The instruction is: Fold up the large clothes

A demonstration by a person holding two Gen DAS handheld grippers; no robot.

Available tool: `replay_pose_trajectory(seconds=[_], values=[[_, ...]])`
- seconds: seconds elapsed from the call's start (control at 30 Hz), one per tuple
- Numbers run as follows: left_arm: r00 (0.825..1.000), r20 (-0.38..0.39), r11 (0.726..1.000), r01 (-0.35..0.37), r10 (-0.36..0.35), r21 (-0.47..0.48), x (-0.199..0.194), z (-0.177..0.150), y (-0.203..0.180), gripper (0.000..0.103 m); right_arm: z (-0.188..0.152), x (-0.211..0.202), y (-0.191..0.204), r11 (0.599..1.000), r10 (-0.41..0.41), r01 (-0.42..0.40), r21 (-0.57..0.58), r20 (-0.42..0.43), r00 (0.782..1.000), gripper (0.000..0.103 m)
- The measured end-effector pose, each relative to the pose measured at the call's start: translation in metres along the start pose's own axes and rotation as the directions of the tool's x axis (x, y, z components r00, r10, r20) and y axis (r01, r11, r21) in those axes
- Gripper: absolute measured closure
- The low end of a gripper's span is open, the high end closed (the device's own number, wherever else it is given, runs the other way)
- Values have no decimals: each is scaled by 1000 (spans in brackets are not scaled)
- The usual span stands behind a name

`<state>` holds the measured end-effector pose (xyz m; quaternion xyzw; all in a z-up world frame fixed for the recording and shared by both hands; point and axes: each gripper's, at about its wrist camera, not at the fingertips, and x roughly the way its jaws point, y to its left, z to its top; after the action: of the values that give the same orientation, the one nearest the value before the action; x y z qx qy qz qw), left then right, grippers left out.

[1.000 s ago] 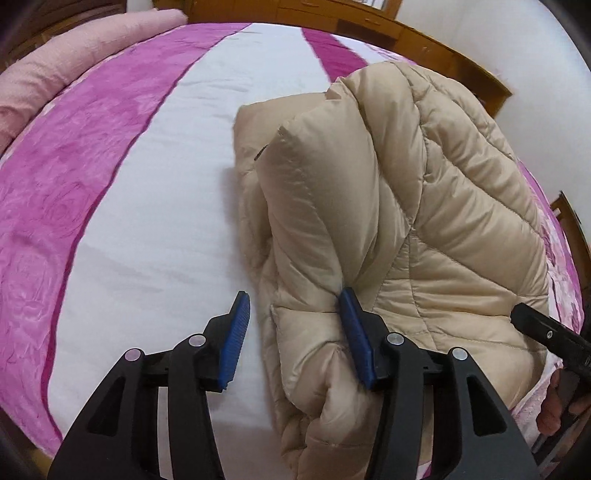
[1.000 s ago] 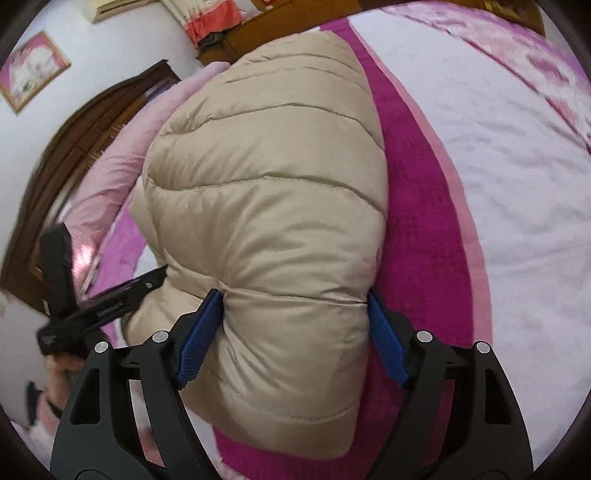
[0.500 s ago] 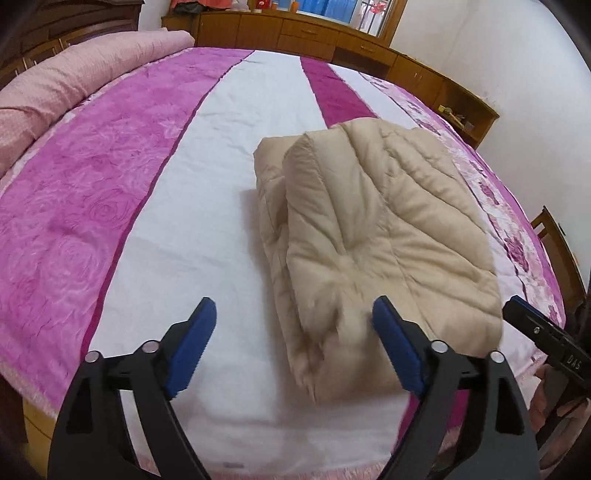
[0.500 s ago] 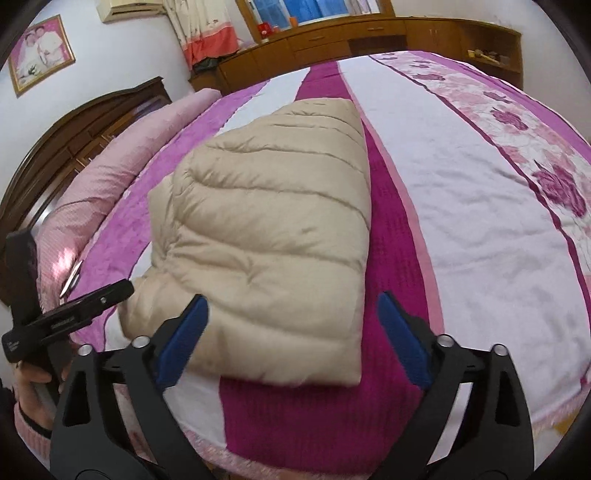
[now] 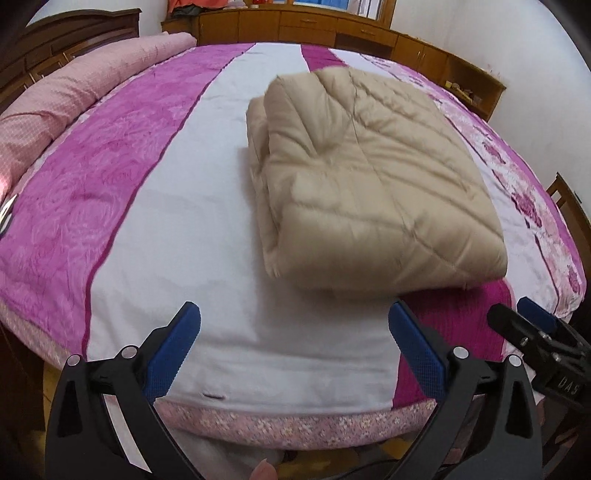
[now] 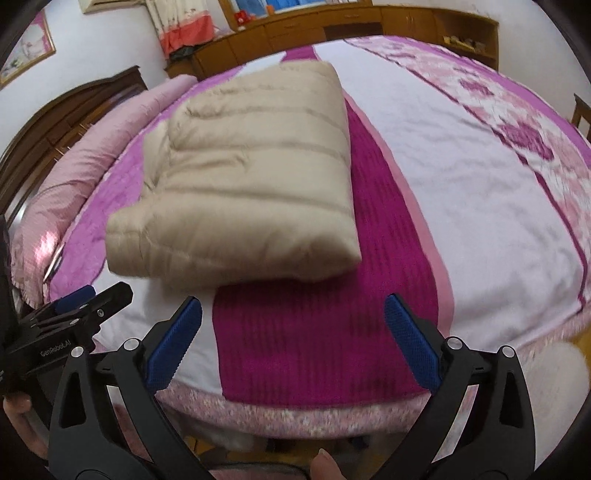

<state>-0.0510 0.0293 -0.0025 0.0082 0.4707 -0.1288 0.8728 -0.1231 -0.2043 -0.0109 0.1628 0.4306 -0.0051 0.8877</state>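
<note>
A beige quilted down jacket (image 5: 369,177) lies folded in a thick bundle on the bed (image 5: 192,221), across the white and magenta stripes. My left gripper (image 5: 295,310) hangs over the bed's near edge, short of the jacket. Its jaws are opening and nothing is between them. In the right wrist view the same jacket (image 6: 251,184) sits beyond my right gripper (image 6: 293,301), whose jaws are also opening with nothing between them. Each gripper shows in the other's view: the right gripper (image 5: 532,325) at the right edge, the left gripper (image 6: 85,302) at the left.
A long pink rolled quilt (image 5: 74,96) lies along the bed's left side by a dark wooden headboard (image 5: 55,40). Wooden cabinets (image 5: 332,29) line the far wall. A wooden chair (image 5: 569,206) stands at the right. The bed's floral hem (image 6: 295,413) is just below the fingers.
Both grippers let go of the jacket, their jaws spread wide, and they drew back toward the bed's near edge. The jacket settled flat as a folded bundle.
</note>
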Motion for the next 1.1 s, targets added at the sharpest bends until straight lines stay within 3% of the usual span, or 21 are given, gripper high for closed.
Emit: replay_pose_trajectory(seconds=[0.13,0.37,0.5,1.1], values=[[998,-58,1000,-7,7,6,11,-7,-6,6,-13,9,5,1000,-6,5,-12,-50,999,5],[996,-81,999,-37,39,17,22,-10,-10,6,-21,24,5,1000,-27,27,-2,-95,995,5],[991,-104,996,-89,89,-4,29,-11,-8,6,-21,26,3,999,-43,43,0,-96,994,5],[992,-106,998,-64,64,9,33,-11,-14,6,-17,28,4,998,-62,62,-3,-87,994,5]])
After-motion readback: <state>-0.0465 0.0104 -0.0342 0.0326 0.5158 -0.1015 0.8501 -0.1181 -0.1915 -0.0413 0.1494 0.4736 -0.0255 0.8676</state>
